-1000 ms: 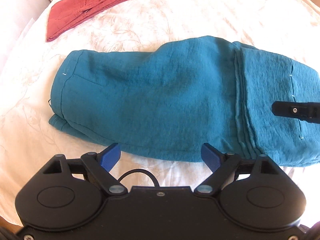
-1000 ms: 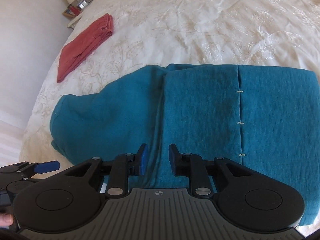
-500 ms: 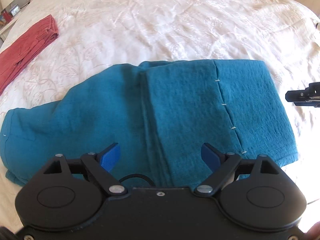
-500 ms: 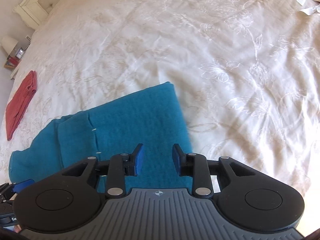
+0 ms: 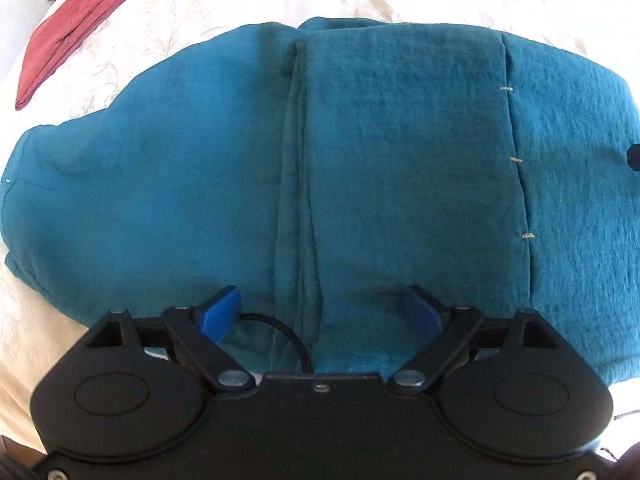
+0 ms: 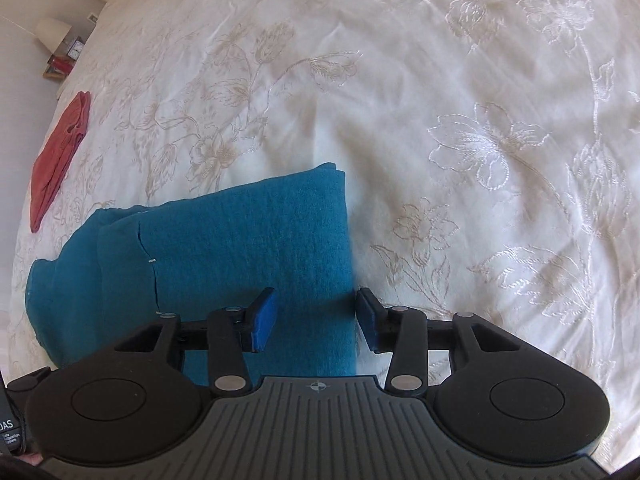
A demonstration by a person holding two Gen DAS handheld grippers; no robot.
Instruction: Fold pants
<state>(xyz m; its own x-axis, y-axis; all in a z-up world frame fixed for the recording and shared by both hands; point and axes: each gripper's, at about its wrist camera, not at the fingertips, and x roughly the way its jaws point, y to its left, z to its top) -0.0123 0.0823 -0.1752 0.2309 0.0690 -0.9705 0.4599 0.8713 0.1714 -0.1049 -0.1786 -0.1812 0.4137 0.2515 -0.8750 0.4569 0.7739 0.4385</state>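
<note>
Teal pants (image 5: 360, 160) lie folded on the white bedspread, one layer lapped over the other with a stitched seam on the right part. My left gripper (image 5: 322, 312) hangs open just above the near edge of the pants, over the lapped fold, nothing between its blue pads. In the right wrist view the teal pants (image 6: 248, 248) end in a straight right edge. My right gripper (image 6: 316, 318) hovers over that edge; its jaws are opening, the left pad above the cloth, the right pad above the bedspread, nothing pinched.
A folded red garment (image 5: 76, 20) lies on the bed at the far left; in the right wrist view the red garment (image 6: 58, 160) sits near the bed's left edge. A nightstand with a lamp (image 6: 52, 36) stands beyond. The embroidered bedspread (image 6: 480, 140) stretches right of the pants.
Both grippers slid rightward along the pants and sank closer to them. The right gripper went from nearly shut over the middle of the pants to wider apart over their right edge. The left stayed open.
</note>
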